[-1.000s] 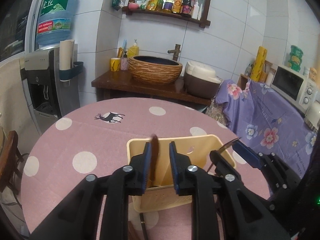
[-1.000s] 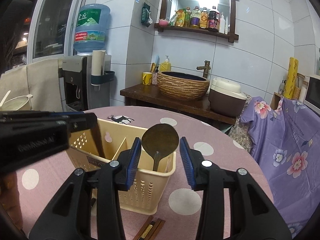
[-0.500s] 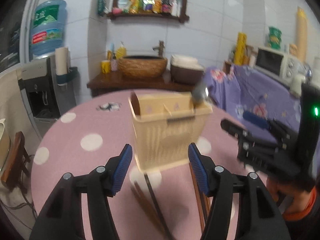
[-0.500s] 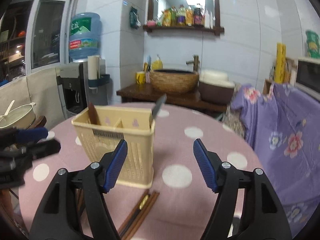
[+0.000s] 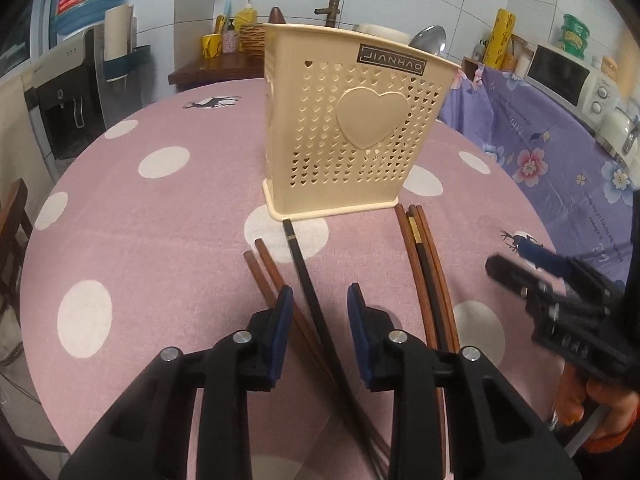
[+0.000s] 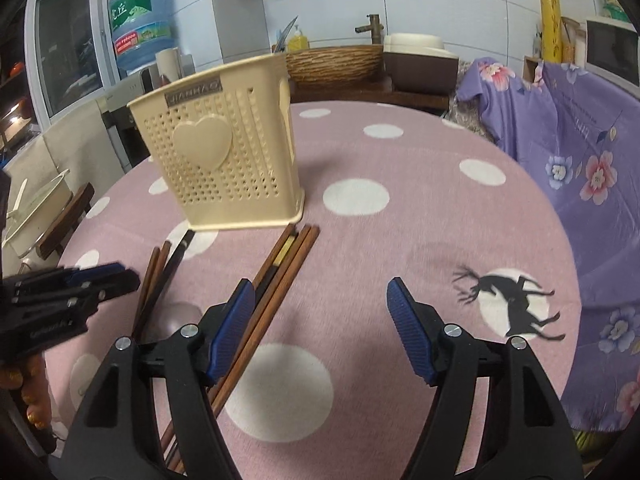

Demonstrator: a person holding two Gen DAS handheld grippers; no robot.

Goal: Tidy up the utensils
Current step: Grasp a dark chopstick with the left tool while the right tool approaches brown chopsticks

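- Both tools gape empty: left tool (image 5: 316, 300) straddles the black chopstick (image 5: 304, 264) on the tabletop (image 5: 160, 220); right tool (image 6: 320, 300) hovers beside the brown chopsticks (image 6: 280, 276).
- Next, probably: close, lift, drop into the holder (image 5: 352, 120).

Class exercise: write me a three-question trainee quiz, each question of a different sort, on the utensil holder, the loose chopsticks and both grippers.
1. True or false: the left gripper is shut on the black chopstick.
2. Which utensil shows above the rim of the utensil holder? A spoon, B whisk, C tongs.
3. Fill in: the chopstick bundle lies nearest the right gripper's ____ finger.

Key: 1 false, its jaws stand open around the chopstick; 2 A, the spoon; 3 left.
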